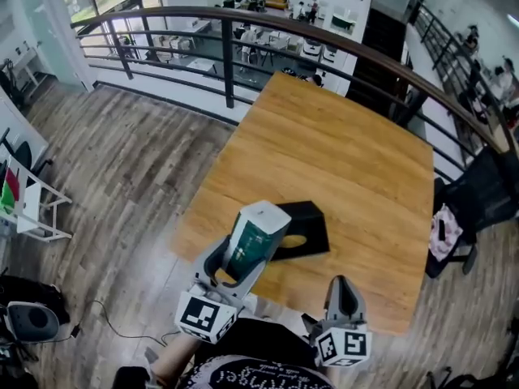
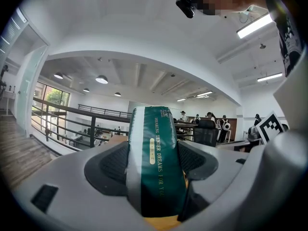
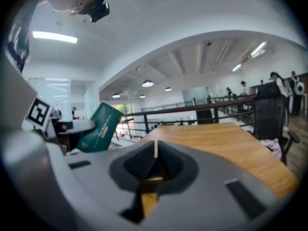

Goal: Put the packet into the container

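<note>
Packet (image 1: 255,237) long axis along left fingers (image 2: 113,165), top tilted toward container (image 1: 312,221) — clamped; right fingers (image 3: 136,166) together.

Packet (image 1: 258,235): slim pouch, dk green, pale silver-white strip along one edge, gold print down side. Lower end clamped btw jaws of left gripper (image 1: 240,266), top end free, tilted, held in air over table's near edge.

Container (image 1: 306,217): black, low, flat-topped, oval opening on top. Sits on wooden table (image 1: 349,152) nr near edge. Pkt overlaps its left corner in head view.
</note>
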`<control>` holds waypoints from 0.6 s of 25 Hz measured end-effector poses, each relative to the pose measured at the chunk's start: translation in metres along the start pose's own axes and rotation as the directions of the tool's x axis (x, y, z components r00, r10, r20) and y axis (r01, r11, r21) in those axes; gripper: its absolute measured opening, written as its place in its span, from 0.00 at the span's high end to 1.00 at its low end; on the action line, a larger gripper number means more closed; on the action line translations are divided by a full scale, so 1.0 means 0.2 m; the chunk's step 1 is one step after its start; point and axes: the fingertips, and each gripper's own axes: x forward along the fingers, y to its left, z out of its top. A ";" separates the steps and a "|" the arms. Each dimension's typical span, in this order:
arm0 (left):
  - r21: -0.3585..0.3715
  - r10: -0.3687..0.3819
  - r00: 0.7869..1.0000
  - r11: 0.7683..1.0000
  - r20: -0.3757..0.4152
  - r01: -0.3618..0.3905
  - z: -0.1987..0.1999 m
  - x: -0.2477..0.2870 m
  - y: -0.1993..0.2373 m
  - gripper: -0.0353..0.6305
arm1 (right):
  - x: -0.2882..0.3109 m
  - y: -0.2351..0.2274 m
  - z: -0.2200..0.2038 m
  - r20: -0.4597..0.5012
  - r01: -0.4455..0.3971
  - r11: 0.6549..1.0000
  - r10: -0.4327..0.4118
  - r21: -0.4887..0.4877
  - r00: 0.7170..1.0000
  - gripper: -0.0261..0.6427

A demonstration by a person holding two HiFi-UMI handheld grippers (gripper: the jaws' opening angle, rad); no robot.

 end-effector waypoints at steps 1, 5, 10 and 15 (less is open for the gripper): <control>-0.002 -0.002 1.000 1.000 -0.002 0.002 0.00 0.02 0.01 0.43 | 0.02 0.00 0.00 0.000 0.004 1.000 -0.004 -0.001 1.000 0.90; -0.009 -0.027 0.999 1.000 -0.018 0.027 -0.03 0.09 0.05 0.43 | 0.07 -0.02 0.00 -0.001 0.034 0.999 -0.034 0.008 0.999 0.90; -0.029 -0.060 0.998 0.998 -0.032 0.059 -0.04 0.17 0.08 0.44 | 0.11 -0.03 -0.02 -0.012 0.060 0.998 -0.060 0.018 0.998 0.90; -0.058 -0.059 0.997 0.997 -0.041 0.057 -0.09 0.17 0.05 0.44 | 0.10 -0.05 -0.08 -0.027 0.061 0.998 -0.061 0.020 0.998 0.90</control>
